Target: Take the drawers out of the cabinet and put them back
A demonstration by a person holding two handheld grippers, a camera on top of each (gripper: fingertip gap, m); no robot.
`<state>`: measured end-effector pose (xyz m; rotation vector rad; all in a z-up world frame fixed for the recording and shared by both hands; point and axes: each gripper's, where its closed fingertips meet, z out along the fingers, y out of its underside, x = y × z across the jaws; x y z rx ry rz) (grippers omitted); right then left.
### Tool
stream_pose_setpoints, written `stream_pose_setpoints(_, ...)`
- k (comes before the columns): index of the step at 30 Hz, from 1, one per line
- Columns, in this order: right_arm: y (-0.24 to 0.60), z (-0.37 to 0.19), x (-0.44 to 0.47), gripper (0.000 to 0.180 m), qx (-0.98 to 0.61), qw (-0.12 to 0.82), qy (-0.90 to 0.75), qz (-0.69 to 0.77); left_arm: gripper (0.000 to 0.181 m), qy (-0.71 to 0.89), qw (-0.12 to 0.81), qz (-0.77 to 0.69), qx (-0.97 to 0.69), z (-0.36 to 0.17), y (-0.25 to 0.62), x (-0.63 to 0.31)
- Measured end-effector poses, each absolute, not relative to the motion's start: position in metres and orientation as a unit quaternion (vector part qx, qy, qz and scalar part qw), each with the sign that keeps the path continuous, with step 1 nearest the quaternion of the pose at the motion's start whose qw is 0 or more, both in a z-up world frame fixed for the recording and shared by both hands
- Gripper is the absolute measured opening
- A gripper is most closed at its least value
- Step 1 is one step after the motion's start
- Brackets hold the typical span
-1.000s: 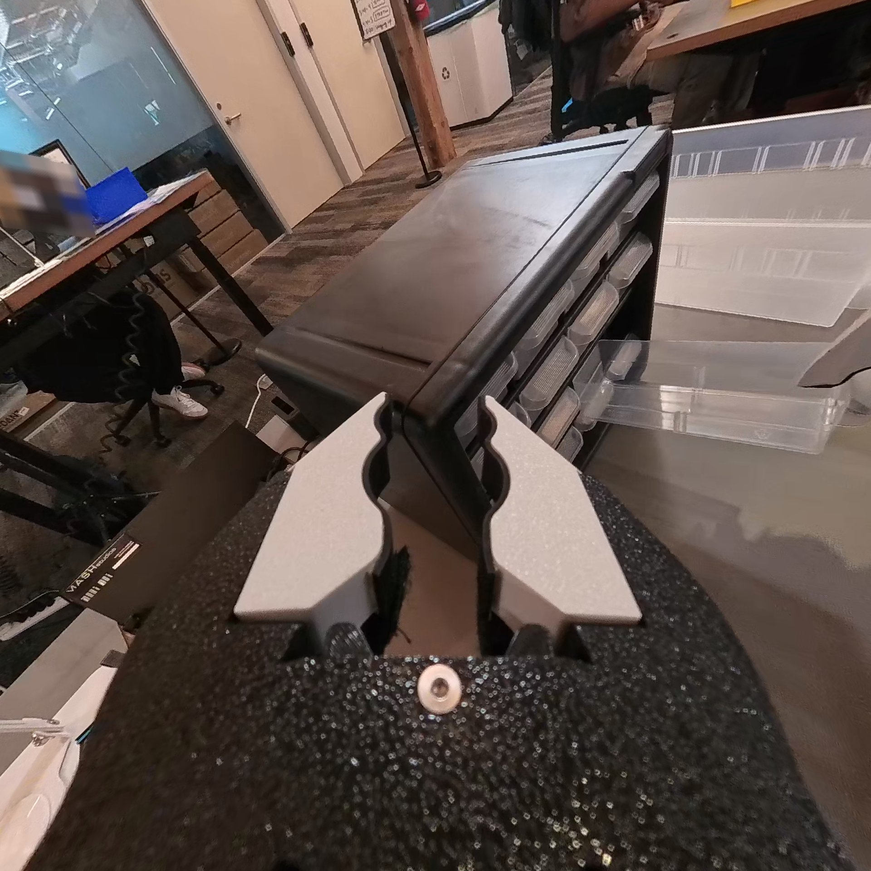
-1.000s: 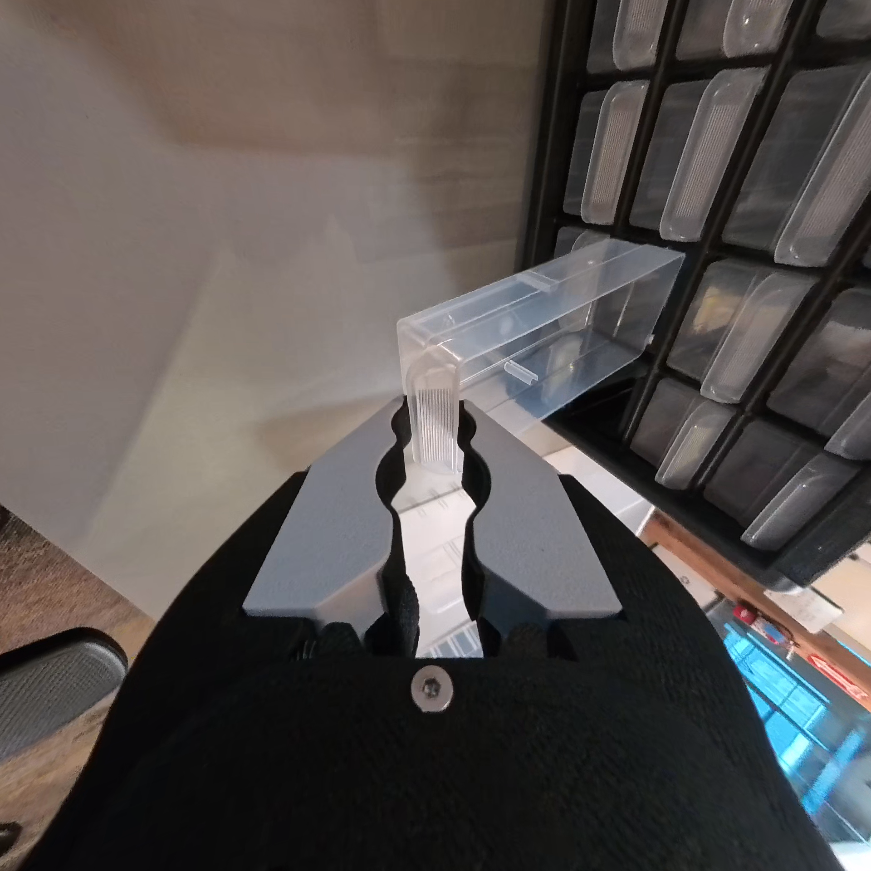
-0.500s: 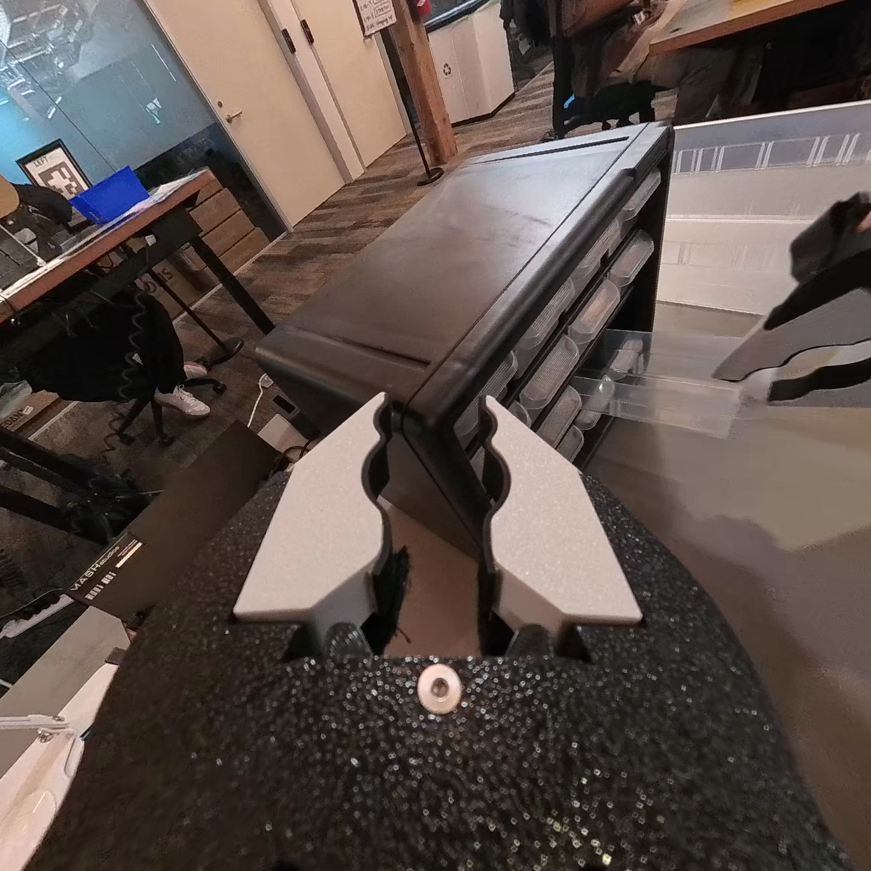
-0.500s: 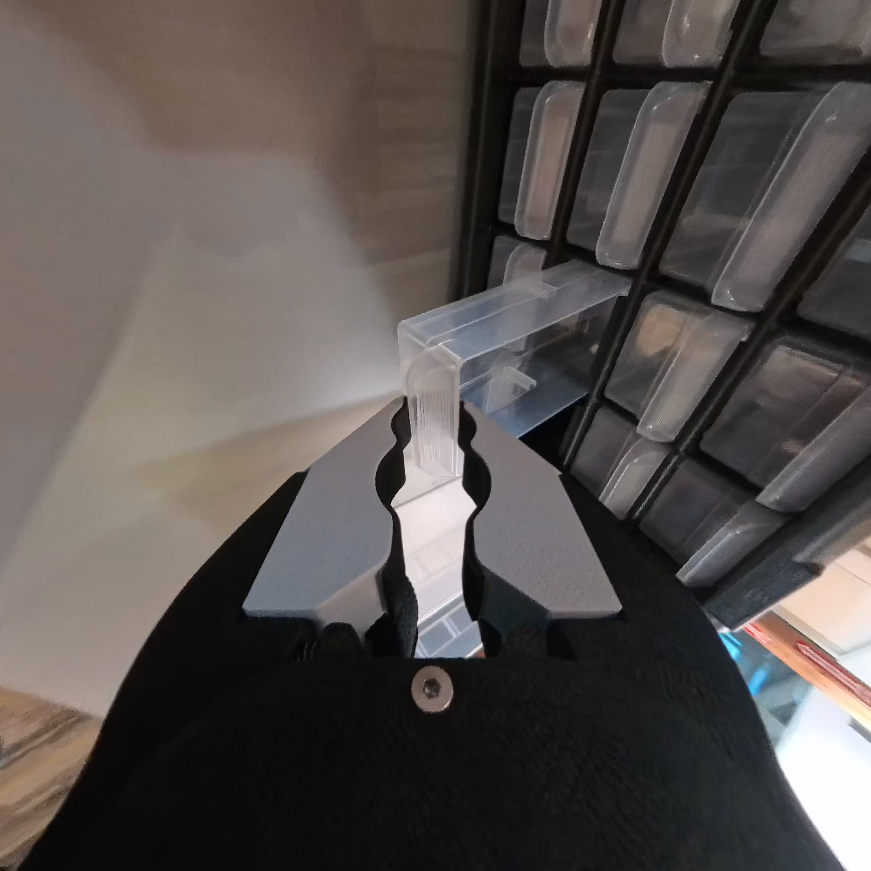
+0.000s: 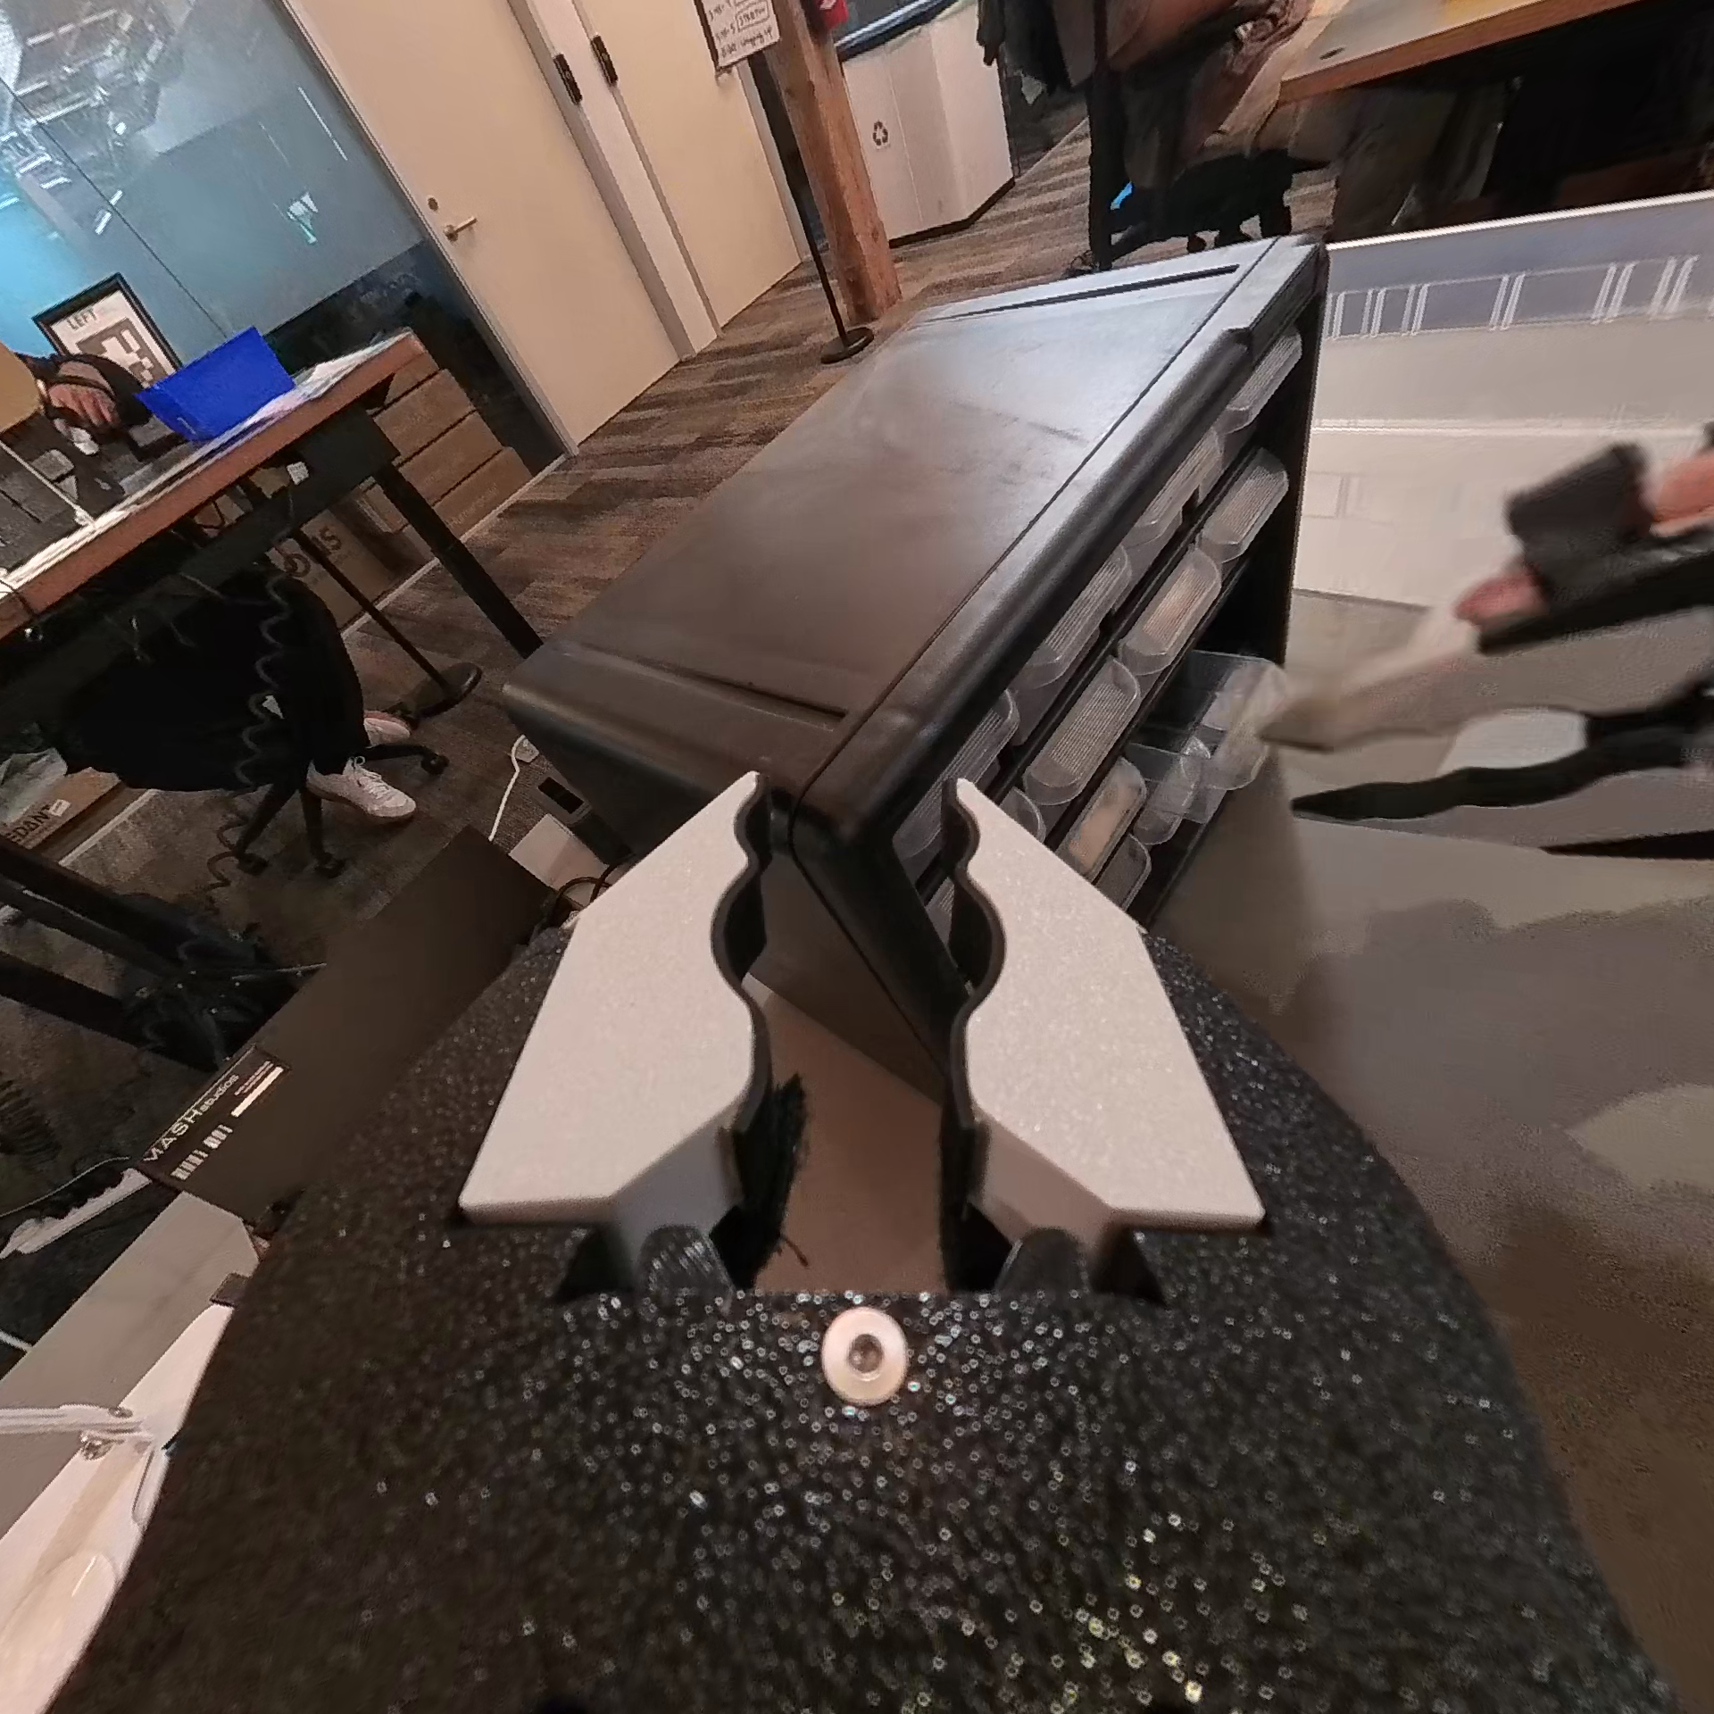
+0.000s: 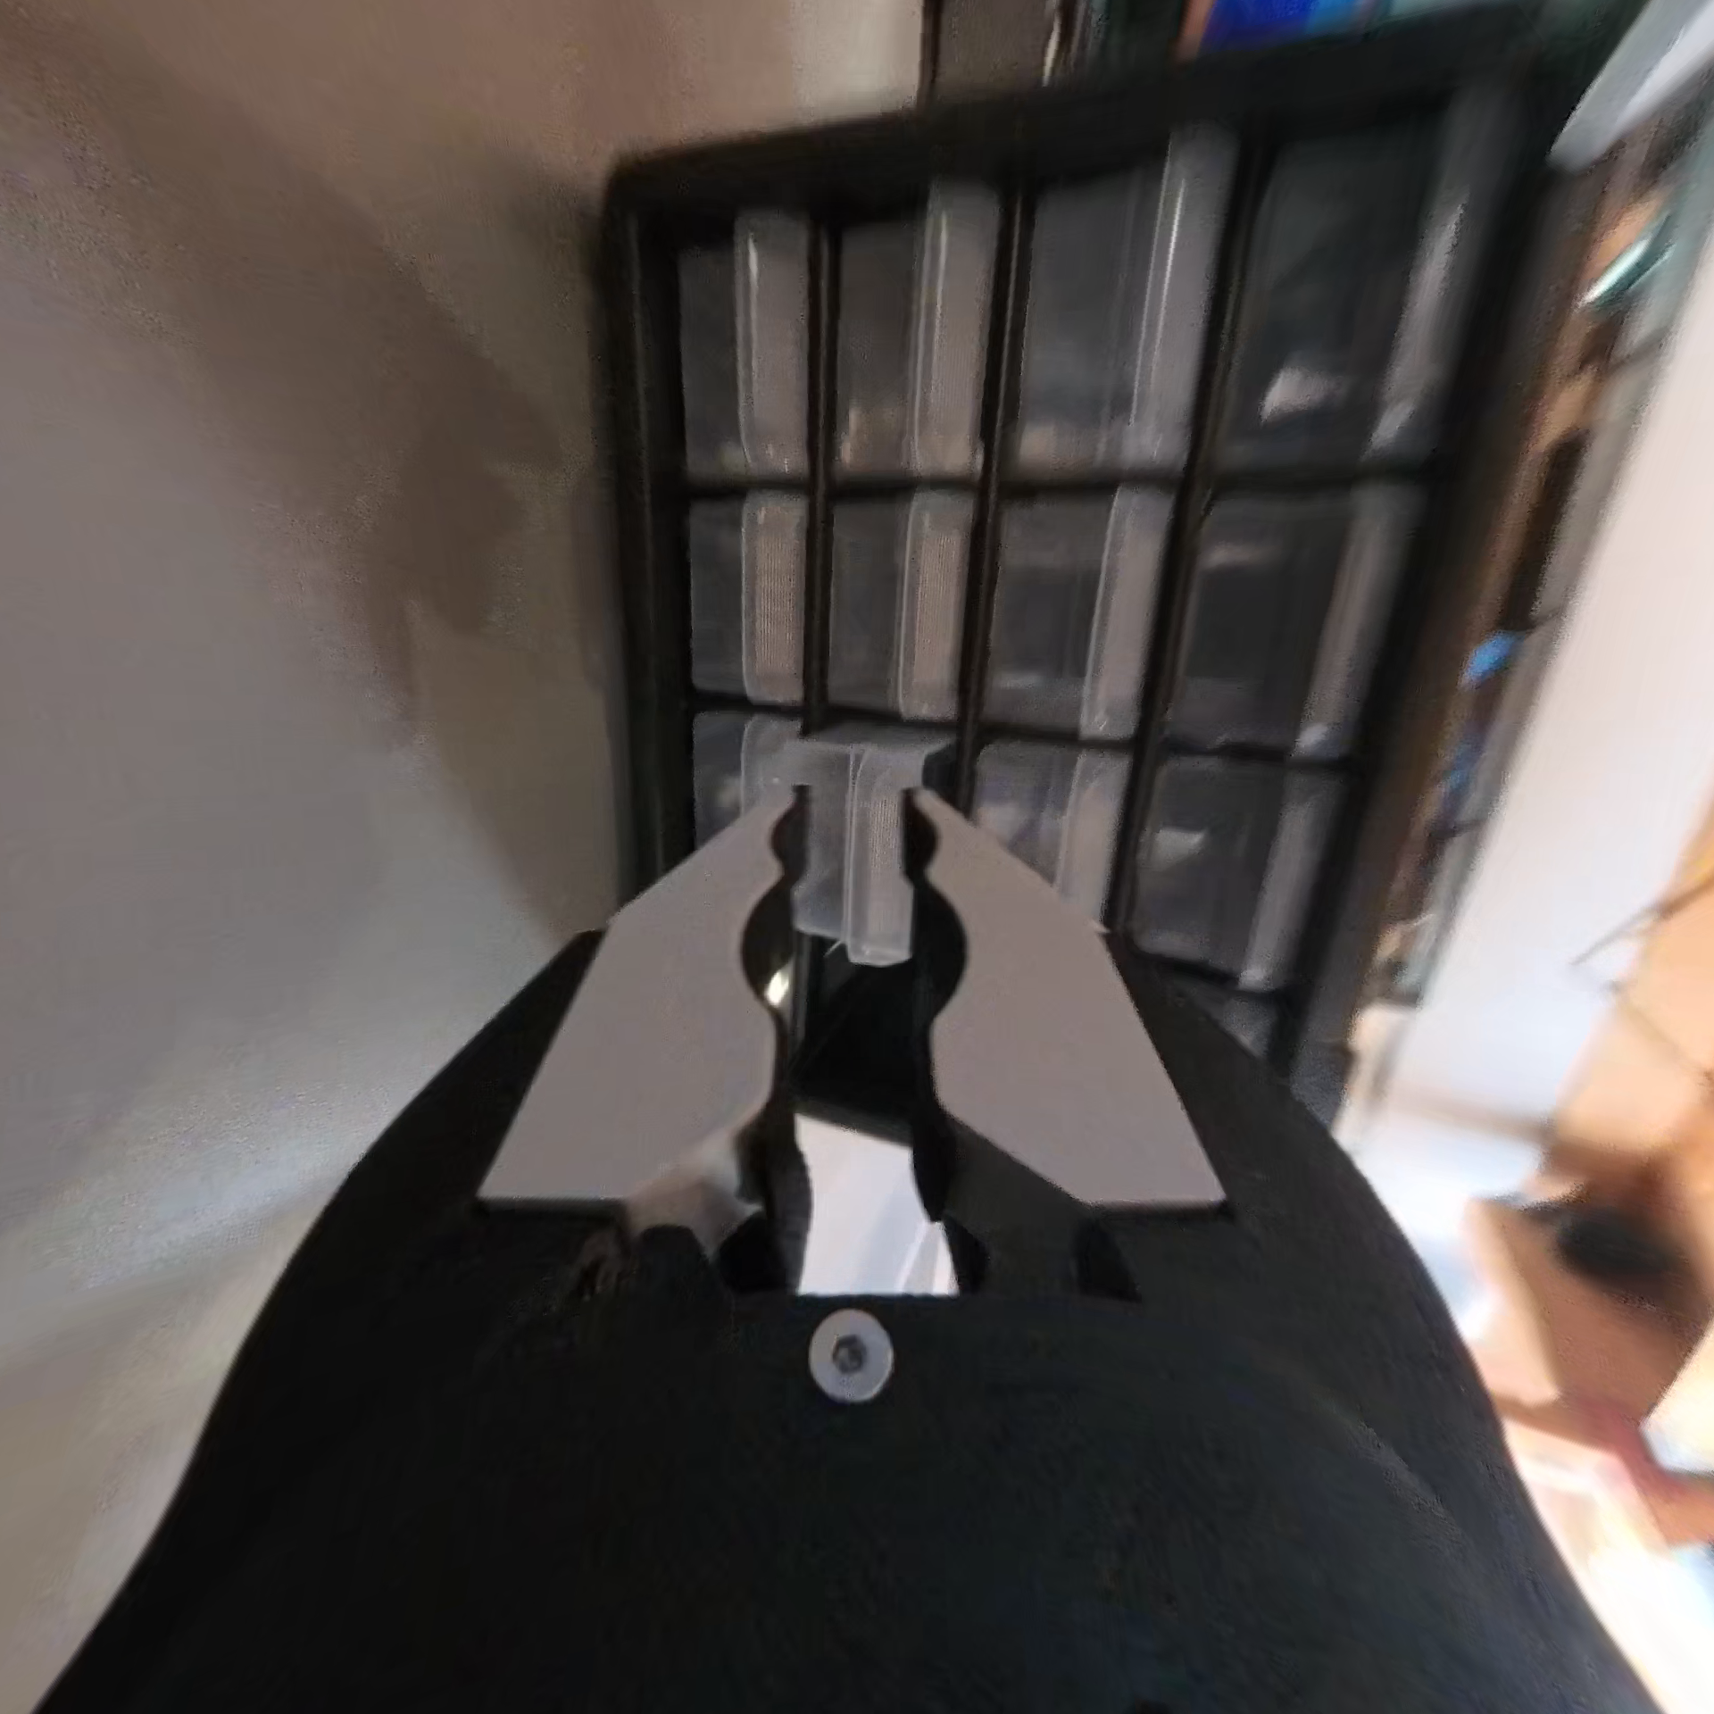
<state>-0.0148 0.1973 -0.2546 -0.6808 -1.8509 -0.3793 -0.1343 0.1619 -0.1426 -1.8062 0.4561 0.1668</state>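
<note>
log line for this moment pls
left gripper: shut on cabinet corner | right gripper: shut on drawer handle | drawer: nearly seated in slot

The cabinet is glossy black; its drawers are clear, frosted plastic with ribbed handles. Both grippers have pale grey fingers on speckled black bodies. The table is beige-grey. At far left a folder is bright blue.

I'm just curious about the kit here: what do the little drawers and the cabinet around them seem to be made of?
The drawers, like the one in the right gripper, look like clear, slightly frosted plastic: you can see through the walls, and the handle tab is ribbed. The cabinet looks like black moulded plastic with a dull sheen and faint scuffs on top, though painted metal can't be ruled out.
</note>
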Motion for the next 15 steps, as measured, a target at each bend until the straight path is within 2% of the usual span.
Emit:
stream_pose_setpoints(1,0.187,-0.253,-0.014,0.004,-0.241,0.557,-0.777,-0.168,0.034,0.196,0.594,0.072,-0.777,-0.143,0.162,-0.134)
stream_pose_setpoints(2,0.181,-0.254,-0.013,0.000,-0.205,0.564,-0.777,-0.188,0.034,0.196,0.594,0.071,-0.777,-0.142,0.162,-0.134)
stream_pose_setpoints(6,0.197,-0.276,-0.013,0.000,-0.197,0.542,-0.782,-0.235,0.034,0.195,0.593,0.072,-0.778,-0.143,0.162,-0.134)
stream_pose_setpoints(15,0.247,-0.281,-0.035,0.000,-0.262,0.561,-0.745,-0.248,0.034,0.196,0.592,0.074,-0.778,-0.143,0.162,-0.134)
